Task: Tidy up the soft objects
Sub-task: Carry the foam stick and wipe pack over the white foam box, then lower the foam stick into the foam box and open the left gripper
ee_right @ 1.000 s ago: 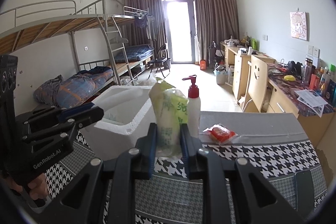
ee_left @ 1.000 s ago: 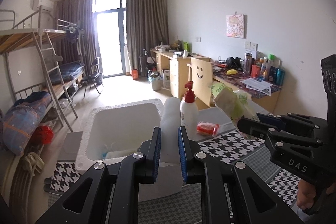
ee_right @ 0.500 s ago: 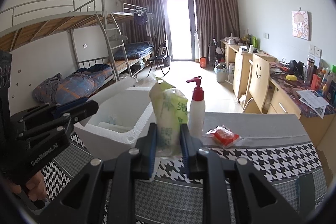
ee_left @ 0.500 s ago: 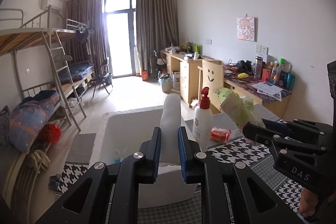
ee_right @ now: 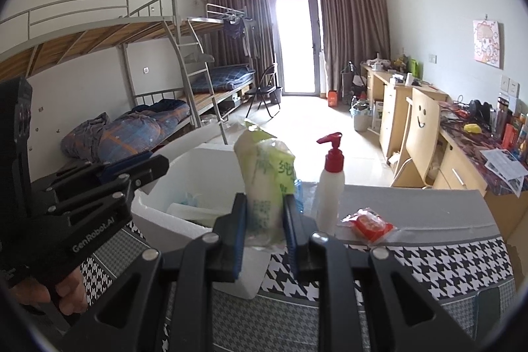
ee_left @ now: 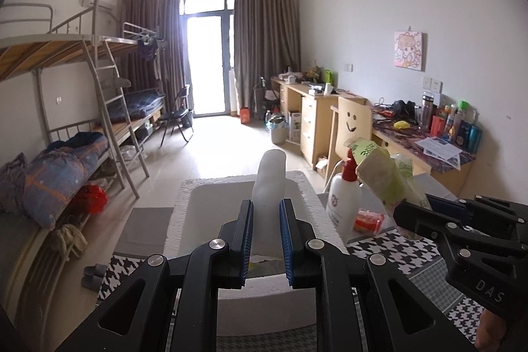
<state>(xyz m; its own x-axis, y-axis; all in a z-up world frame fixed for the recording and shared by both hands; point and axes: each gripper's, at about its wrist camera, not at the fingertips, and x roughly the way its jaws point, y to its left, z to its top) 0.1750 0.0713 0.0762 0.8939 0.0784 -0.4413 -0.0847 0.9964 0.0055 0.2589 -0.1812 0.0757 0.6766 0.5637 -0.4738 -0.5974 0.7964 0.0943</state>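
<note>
My left gripper (ee_left: 265, 210) is shut on a pale white soft pack (ee_left: 269, 174), held upright over the white foam box (ee_left: 308, 187). My right gripper (ee_right: 265, 203) is shut on a green-and-white soft pack (ee_right: 267, 167) just in front of the box (ee_right: 158, 197). In the left wrist view the right gripper (ee_left: 404, 211) comes in from the right with the green pack (ee_left: 382, 174) sticking up. In the right wrist view the left gripper (ee_right: 155, 165) reaches over the box's left rim. A few items lie inside the box.
A white pump bottle with a red top (ee_right: 330, 187) stands right of the box, and a red wrapped packet (ee_right: 369, 223) lies beside it. All rest on a table with a houndstooth cloth (ee_right: 429, 266). Bunk beds, desks and a chair stand beyond.
The left gripper has swung left with the white pack and now sits over the middle of the box. The right gripper has edged closer to the box, still gripping the green pack.
</note>
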